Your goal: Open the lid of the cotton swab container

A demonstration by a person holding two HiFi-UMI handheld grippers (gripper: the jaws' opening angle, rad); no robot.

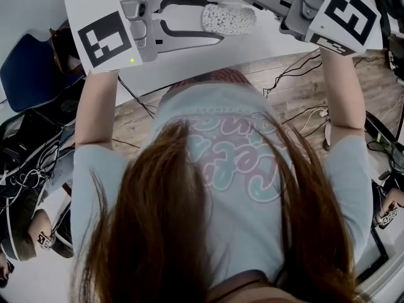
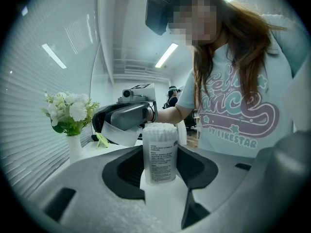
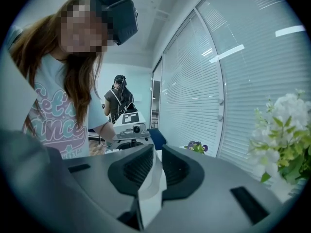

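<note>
My left gripper point(image 2: 160, 166) is shut on the clear cotton swab container point(image 2: 159, 152), which stands upright between its pads. The container's top is uncovered and shows packed white swab tips point(image 1: 228, 19). In the head view the left gripper point(image 1: 218, 21) reaches in from the left over the white table. My right gripper point(image 3: 154, 161) is shut on the translucent lid point(image 3: 151, 191), seen edge-on between its pads. The left gripper view shows that right gripper point(image 2: 127, 120) beyond and left of the container, holding the lid point(image 2: 118, 132) apart from it.
A vase of white flowers point(image 2: 70, 113) stands on the white table point(image 1: 189, 65) by the window blinds. Cables point(image 1: 303, 109) trail over the wooden floor below the table edge. A blue chair point(image 1: 28, 68) is at the left. Another person point(image 3: 118, 101) stands far behind.
</note>
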